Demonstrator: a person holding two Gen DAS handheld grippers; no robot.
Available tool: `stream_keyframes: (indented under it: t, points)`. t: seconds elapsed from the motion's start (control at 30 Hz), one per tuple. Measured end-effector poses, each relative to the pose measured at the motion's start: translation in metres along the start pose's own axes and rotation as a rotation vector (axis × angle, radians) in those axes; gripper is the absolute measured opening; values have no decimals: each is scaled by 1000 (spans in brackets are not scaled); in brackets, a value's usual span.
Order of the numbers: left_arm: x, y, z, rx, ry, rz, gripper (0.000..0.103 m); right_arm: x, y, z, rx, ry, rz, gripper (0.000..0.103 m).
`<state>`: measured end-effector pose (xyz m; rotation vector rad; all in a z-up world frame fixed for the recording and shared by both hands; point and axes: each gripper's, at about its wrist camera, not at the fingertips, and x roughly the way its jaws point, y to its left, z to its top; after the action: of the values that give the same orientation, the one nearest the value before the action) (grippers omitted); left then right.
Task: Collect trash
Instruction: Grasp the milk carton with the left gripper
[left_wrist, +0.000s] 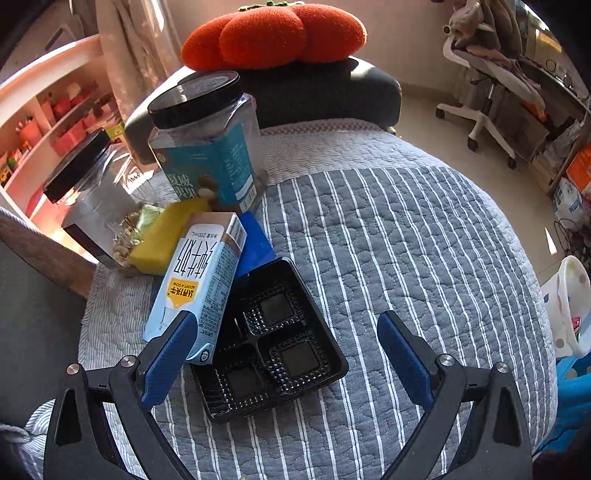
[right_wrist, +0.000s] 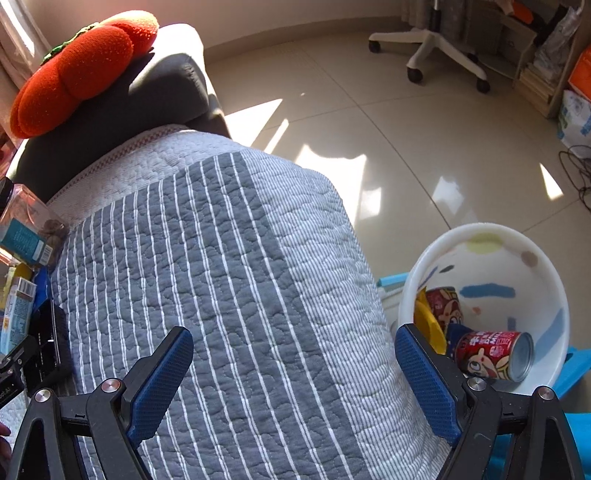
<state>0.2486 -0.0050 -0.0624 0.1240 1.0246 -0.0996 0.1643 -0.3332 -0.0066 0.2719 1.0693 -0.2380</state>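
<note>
A black plastic tray (left_wrist: 273, 343) with square pockets lies on the striped quilt (left_wrist: 388, 258), between the fingers of my open, empty left gripper (left_wrist: 288, 347). A light-blue milk carton (left_wrist: 195, 288) leans over the tray's left edge, by my left finger. A yellow wrapper (left_wrist: 159, 236) and a blue packet (left_wrist: 255, 243) lie behind it. My right gripper (right_wrist: 291, 365) is open and empty above the quilt (right_wrist: 221, 258). A white bin (right_wrist: 524, 258) on the floor to its right holds a red can (right_wrist: 491, 354) and other wrappers.
Two clear jars with black lids (left_wrist: 207, 147) (left_wrist: 88, 195) stand at the quilt's back left. An orange pumpkin cushion (left_wrist: 277, 33) sits on a dark armrest (left_wrist: 332, 92). An office chair (left_wrist: 484, 85) and a shelf with boxes stand across the tiled floor (right_wrist: 369, 110).
</note>
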Motion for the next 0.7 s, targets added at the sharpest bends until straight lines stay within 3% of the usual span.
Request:
stream_keyframes:
  t: [0.27, 0.4, 0.47, 0.6, 0.7]
  points:
    - [26, 51, 8, -76, 24, 47, 99, 29, 37, 2, -29, 51, 22, 92]
    - [40, 71, 7, -111, 55, 31, 98, 40, 53, 2, -44, 69, 23, 92]
    - [48, 82, 5, -136, 79, 10, 92, 44, 61, 1, -52, 75, 24, 92]
    - [59, 96, -1, -180, 120, -53, 69, 50, 76, -3, -64, 86, 37, 92]
    - [56, 102, -5, -197, 109, -93, 66, 53, 89, -6, -87, 93, 41, 92]
